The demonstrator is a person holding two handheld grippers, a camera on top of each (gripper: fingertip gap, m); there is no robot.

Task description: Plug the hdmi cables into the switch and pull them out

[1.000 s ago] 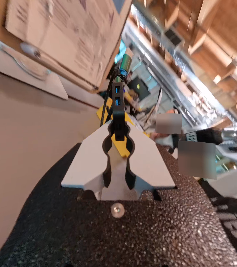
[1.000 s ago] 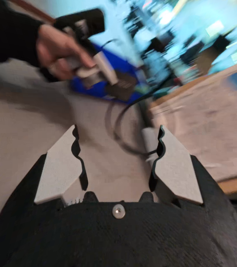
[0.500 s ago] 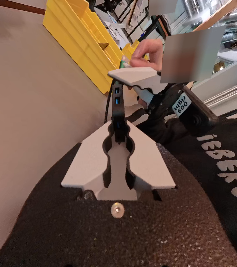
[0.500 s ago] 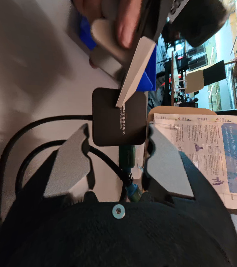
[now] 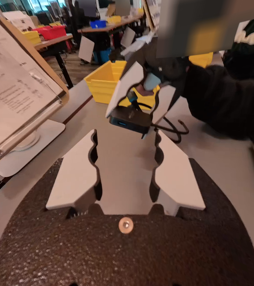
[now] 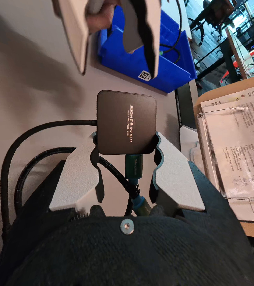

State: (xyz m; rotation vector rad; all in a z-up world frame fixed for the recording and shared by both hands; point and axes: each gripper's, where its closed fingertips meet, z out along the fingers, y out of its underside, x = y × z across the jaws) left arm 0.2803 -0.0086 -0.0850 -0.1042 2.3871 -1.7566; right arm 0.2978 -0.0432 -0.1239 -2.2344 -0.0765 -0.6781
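The black switch (image 6: pixel 126 122) is gripped by its two sides between the fingertips of my right gripper (image 6: pixel 125 136), just above the grey table (image 6: pixel 30 92). A green HDMI plug (image 6: pixel 133 167) sits in its near edge. A second green plug (image 6: pixel 141 205) lies loose by the gripper's palm. A black cable (image 6: pixel 53 125) leaves the switch's left side. My left gripper (image 5: pixel 125 133) is open and empty, a short way back from the switch (image 5: pixel 129 119). It also shows open at the top of the right wrist view (image 6: pixel 117 74).
A yellow bin (image 5: pixel 106 82) stands behind the switch. A blue bin (image 6: pixel 138 61) with a cable in it stands beyond the switch. A tilted document stand (image 5: pixel 15 86) fills the left. A person's dark sleeve (image 5: pixel 216 96) is at the right.
My left gripper has let go of the switch, opened and drawn back. My right gripper has closed on the switch's sides.
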